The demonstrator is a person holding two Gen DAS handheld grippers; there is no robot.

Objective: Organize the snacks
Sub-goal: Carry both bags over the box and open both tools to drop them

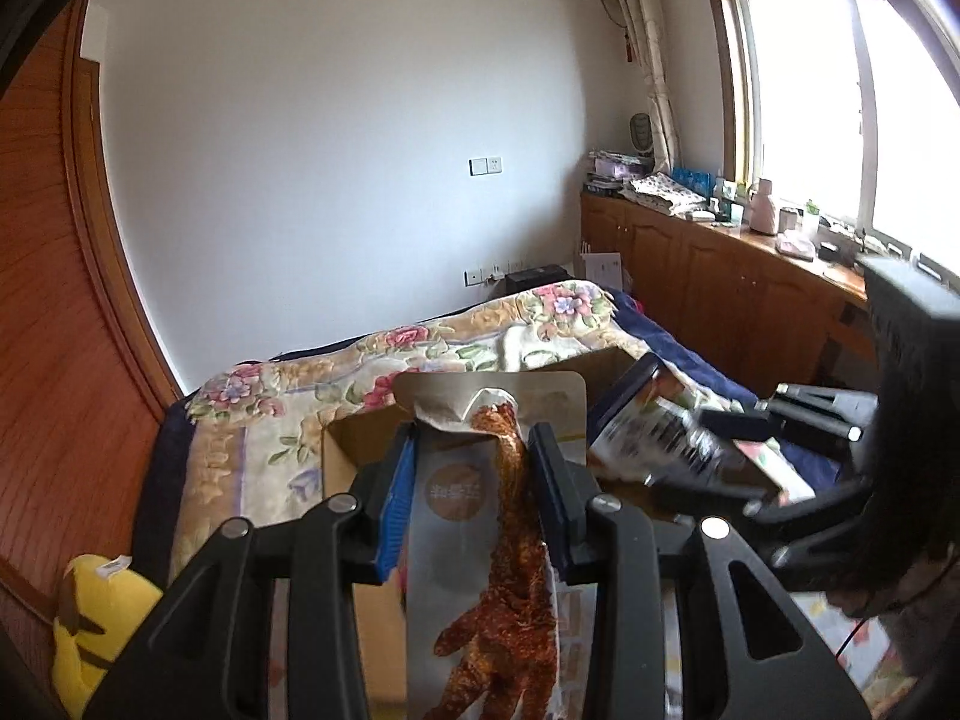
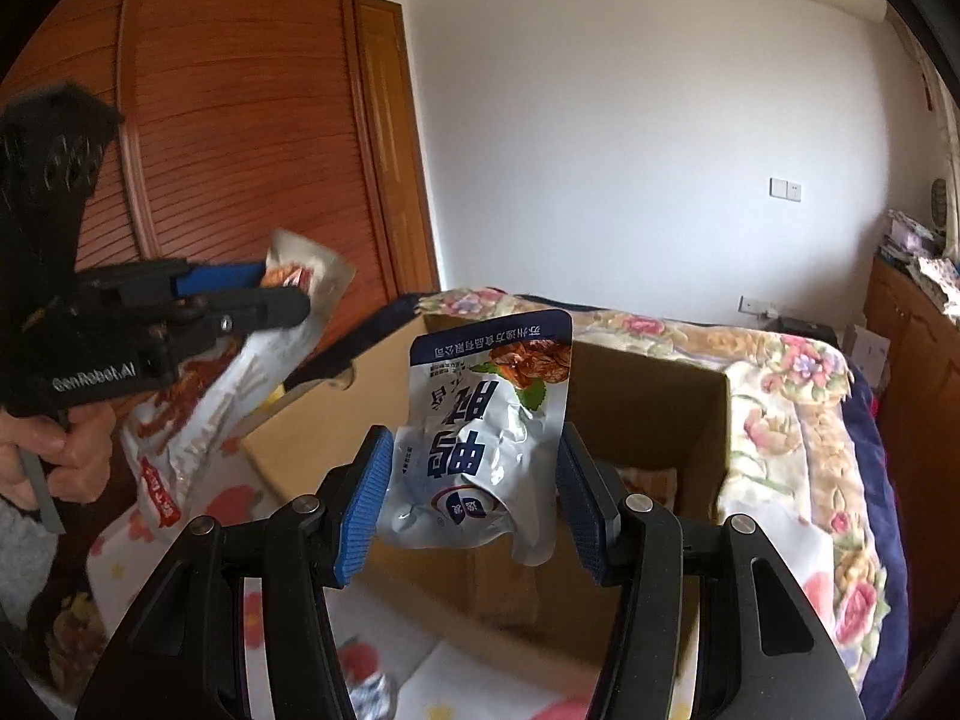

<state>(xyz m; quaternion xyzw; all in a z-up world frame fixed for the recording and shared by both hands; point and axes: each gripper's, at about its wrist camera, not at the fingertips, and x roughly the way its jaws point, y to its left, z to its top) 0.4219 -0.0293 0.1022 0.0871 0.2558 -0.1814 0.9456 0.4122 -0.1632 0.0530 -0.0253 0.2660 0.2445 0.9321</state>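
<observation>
left gripper [image 1: 474, 468] at lower centre of the left wrist view, blue-padded fingers [image 1: 397, 504] pressed on both sides of a grey snack pouch [image 1: 474, 516] printed with a spicy red strip. same gripper [image 2: 288, 294] at middle left of the right wrist view, held by a hand [image 2: 60, 450], clamping that pouch [image 2: 198, 414] near its top edge, pouch hanging tilted down toward lower left.

right gripper [image 2: 474, 498] at lower centre of the right wrist view, narrow around a white and blue duck snack pouch [image 2: 486, 432], blue pads [image 2: 360, 516] touching its crumpled sides, pouch upside down with the print inverted. seen blurred at right of the left wrist view as right gripper [image 1: 720, 450] with the pouch [image 1: 666, 432] tilted.

both pouches in the air above an open cardboard box [image 2: 648, 396], behind the grippers at frame centre; box rim [image 1: 336, 450] showing left of the grey pouch. more packets dimly visible inside, kind unclear.

box resting on a floral blanket [image 2: 774, 414] over a bed. yellow plush toy [image 1: 90, 618] at lower left, wooden wardrobe [image 2: 240, 120] at upper left, wooden cabinet [image 1: 720, 276] under a bright window [image 1: 840, 102] at right.
</observation>
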